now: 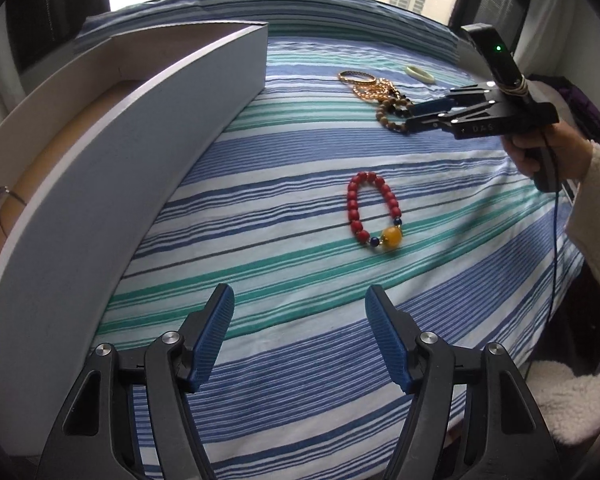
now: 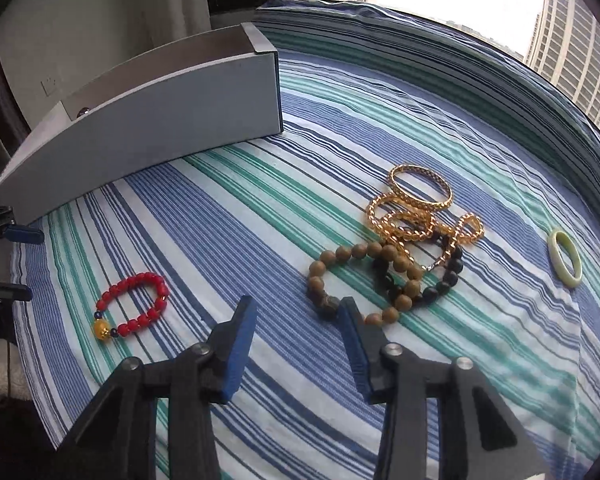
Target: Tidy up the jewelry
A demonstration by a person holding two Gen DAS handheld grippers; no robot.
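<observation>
- bedsheet [image 2: 260,208]: blue, white and teal-green stripes
- box [image 2: 160,116]: grey outside, brown inside
- red bead bracelet [image 1: 374,210]: red beads, one amber-yellow bead flanked by small dark blue ones
- wooden bead bracelet [image 2: 360,280]: tan-brown beads
- dark bead bracelet [image 2: 446,276]: black
- gold bangle [image 2: 420,188] and gold chain [image 2: 408,224]: gold
- jade ring [image 2: 565,258]: pale green
- left gripper [image 1: 299,334], right gripper [image 2: 298,342]: black frames, blue ribbed pads

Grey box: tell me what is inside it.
The grey box is open on top. The left wrist view shows a tan floor and a thin dark looped piece at its near end. The front wall hides the rest of the floor.
</observation>
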